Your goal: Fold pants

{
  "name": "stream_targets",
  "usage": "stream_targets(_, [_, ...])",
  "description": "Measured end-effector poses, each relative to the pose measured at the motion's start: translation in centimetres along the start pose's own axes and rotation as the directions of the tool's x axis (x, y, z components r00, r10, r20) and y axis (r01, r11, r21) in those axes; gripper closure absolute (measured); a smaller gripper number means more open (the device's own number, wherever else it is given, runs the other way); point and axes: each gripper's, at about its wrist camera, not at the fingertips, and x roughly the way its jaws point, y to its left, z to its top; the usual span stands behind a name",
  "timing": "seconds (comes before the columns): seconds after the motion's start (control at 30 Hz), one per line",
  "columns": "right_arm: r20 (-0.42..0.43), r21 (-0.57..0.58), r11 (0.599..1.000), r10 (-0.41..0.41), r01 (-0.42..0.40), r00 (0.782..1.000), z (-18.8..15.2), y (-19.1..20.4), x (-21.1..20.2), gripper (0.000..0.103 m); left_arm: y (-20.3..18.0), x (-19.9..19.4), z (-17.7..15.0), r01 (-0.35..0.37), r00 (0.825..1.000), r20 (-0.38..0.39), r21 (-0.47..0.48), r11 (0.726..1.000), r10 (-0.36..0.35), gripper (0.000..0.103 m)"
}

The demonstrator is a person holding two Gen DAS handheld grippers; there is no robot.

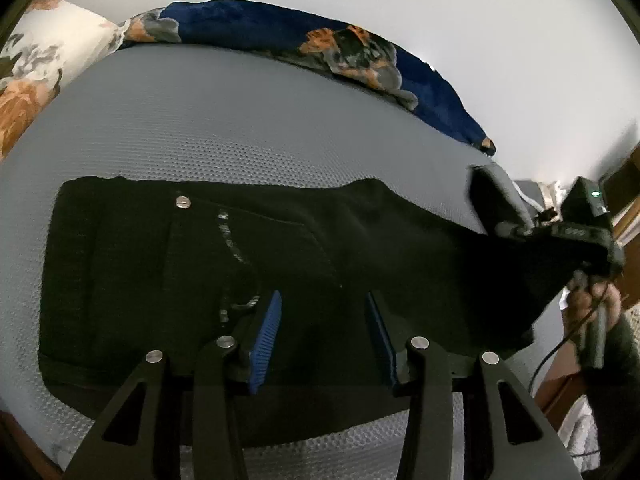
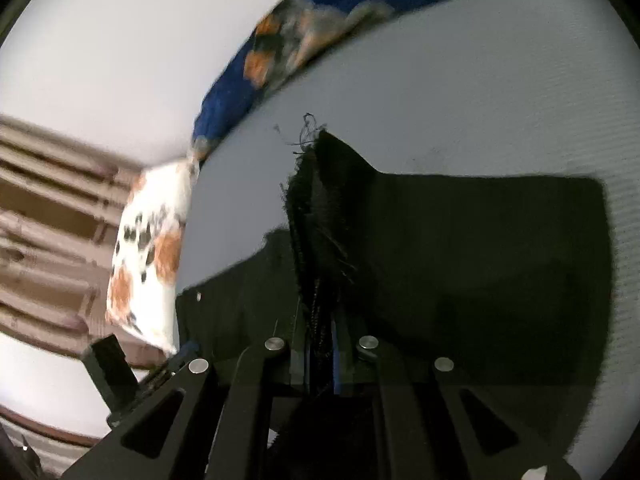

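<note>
Two hand-held grippers work on the black cloth pants (image 1: 240, 264) lying on the grey bed (image 1: 200, 120). Right hand-held gripper (image 2: 320, 320) pinches the frayed leg end tight, lifted. Left hand-held gripper (image 1: 324, 320) is half open, holding nothing. Folding is only just started.

We see black pants (image 1: 200, 264) on a grey, dimpled mattress (image 1: 224, 120), a navy blanket (image 1: 256, 24) with orange and grey flowers, a white pillow (image 2: 154, 240) with orange blooms, and blue pads (image 1: 266, 336) on black fingers.
</note>
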Motion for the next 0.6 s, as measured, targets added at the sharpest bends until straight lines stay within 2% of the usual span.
stream_targets(0.13, [-0.087, -0.051, 0.997, -0.067, 0.063, 0.994, -2.0, 1.8, 5.2, 0.095, 0.9, -0.6, 0.0, 0.017, 1.000, 0.009, -0.009, 1.000, -0.017, 0.057])
stream_targets(0.3, [-0.125, -0.100, 0.987, -0.137, 0.125, 0.983, -3.3, 2.4, 8.0, 0.091, 1.2, -0.7, 0.2, 0.046, 0.999, 0.004, -0.009, 0.999, -0.045, 0.057])
stream_targets(0.4, [-0.134, -0.110, 0.986, -0.137, 0.123, 0.981, -3.3, 2.6, 7.7, 0.081, 0.9, -0.5, 0.4, 0.074, 0.997, -0.004, -0.001, 0.997, -0.074, 0.057])
stream_targets(0.47, [-0.139, -0.103, 0.989, -0.121, 0.107, 0.983, -3.5, 3.0, 7.1, 0.069, 0.4, -0.2, 0.5, 0.101, 0.995, -0.013, 0.002, 0.995, -0.101, 0.057])
stream_targets(0.6, [-0.095, -0.109, 0.991, -0.088, 0.078, 0.992, -4.0, 3.9, 4.6, 0.066, -0.9, 0.5, 0.8, 0.162, 0.986, -0.044, 0.011, 0.987, -0.162, 0.057])
